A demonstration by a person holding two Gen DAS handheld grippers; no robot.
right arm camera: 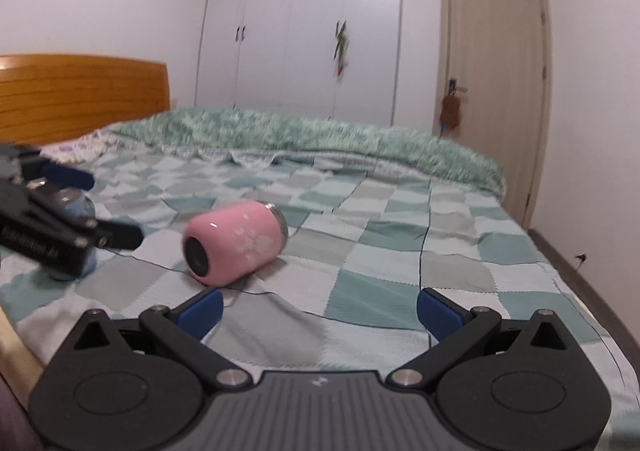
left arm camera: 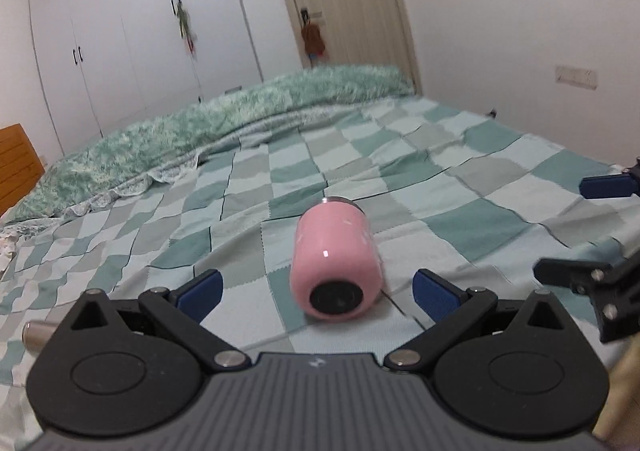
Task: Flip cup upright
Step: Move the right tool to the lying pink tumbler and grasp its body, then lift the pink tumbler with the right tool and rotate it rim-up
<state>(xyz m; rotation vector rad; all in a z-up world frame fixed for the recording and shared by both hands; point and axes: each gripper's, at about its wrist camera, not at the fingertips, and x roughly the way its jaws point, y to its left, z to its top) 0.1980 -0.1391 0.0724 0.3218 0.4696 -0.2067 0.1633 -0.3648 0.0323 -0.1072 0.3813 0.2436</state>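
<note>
Lying on its side on the bed's green-and-grey checked patchwork cover [left arm camera: 460,187]: a glossy pink cylindrical cup [left arm camera: 335,259] with a steel rim, black round base turned toward the left wrist camera, rim pointing away to 12 o'clock. Seen from the right wrist view, same cup [right arm camera: 234,243] at 10 o'clock, base facing lower left, pale petal print on its side. Left gripper [left arm camera: 316,293] low over the cover, jaws spread wide, blue pads either side of the cup's base end, not touching it. Right gripper [right arm camera: 319,309] also with jaws wide apart, holding nothing, cup well ahead and left of it. Fluffy green blanket [left arm camera: 224,115] bunched along the far edge at 11 o'clock. Partly hidden behind the left gripper in the right wrist view, a bluish rounded object [right arm camera: 78,207], too blurred to identify. White wardrobe [right arm camera: 304,31] and beige door [right arm camera: 496,59] beyond.
</note>
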